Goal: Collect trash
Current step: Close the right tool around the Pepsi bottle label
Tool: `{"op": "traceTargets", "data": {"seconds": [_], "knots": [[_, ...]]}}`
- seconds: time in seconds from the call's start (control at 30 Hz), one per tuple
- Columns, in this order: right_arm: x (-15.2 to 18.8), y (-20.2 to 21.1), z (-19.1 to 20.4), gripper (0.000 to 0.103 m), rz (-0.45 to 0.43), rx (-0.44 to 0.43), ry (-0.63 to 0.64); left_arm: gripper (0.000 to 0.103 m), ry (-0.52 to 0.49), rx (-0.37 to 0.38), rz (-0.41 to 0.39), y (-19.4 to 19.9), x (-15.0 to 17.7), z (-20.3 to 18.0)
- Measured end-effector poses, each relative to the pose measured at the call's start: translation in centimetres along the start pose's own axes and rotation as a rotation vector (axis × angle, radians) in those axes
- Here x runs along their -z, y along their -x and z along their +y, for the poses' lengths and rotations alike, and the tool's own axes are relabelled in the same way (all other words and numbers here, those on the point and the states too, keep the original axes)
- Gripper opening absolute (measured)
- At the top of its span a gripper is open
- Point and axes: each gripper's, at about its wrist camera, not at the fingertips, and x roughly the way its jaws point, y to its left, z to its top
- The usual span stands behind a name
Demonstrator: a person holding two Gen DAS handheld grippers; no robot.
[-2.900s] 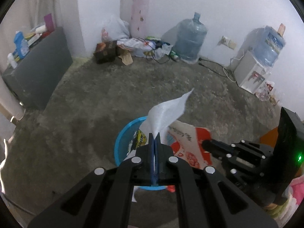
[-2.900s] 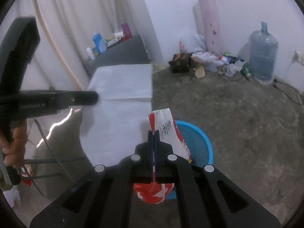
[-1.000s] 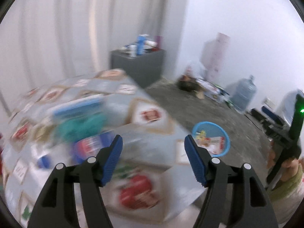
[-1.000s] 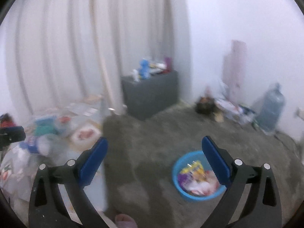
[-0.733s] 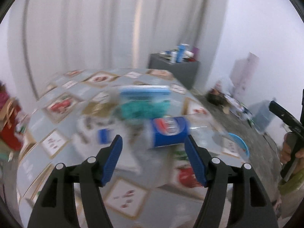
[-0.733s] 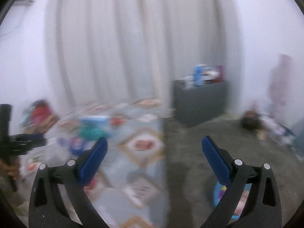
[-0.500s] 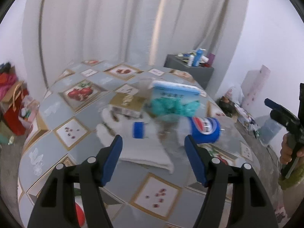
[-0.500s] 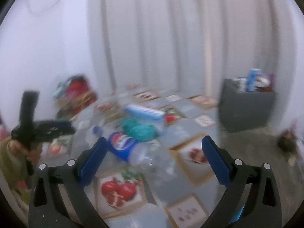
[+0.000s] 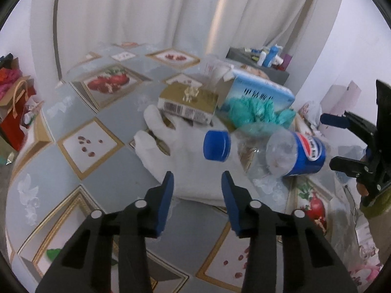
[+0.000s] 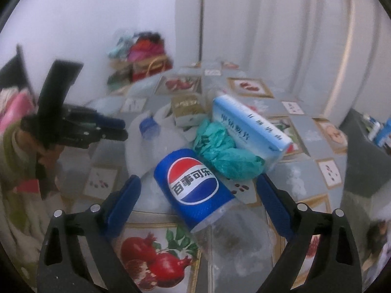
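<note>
Trash lies heaped on the counter [image 9: 73, 112]. Left tongs [image 9: 197, 180] gape wide over a white glove [image 9: 180, 151], gripping nothing. Right tongs [image 10: 199, 190] are spread wide too, empty, one jaw either side of a crushed Pepsi bottle [image 10: 193, 185] lying beside a green bag [image 10: 224, 156] and blue box [image 10: 246, 124].

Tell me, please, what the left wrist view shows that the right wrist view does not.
Only the left wrist view shows the open left tongs close above the white glove, the barcode on the gold box, and the right tongs at the side. Only the right wrist view shows the Pepsi bottle label head-on between the open right tongs, and a pomegranate print on the tablecloth. Both share the bottle's blue cap, the crumpled teal bag and the light blue box.
</note>
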Motion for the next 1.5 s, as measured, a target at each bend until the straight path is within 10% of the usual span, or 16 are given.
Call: {"op": "traceTargets", "data": {"seconds": [0.7,1.5], "knots": [[0.2,-3.0,-0.9,0.065,0.102,-0.076,0.042,0.013,-0.075,-0.123,0.034,-2.1,0.3,-0.9],[0.7,-2.4,0.6,0.064,0.142,-0.033,0.068,0.007,-0.096,-0.113,0.032,-1.4,1.0,-0.7]]}}
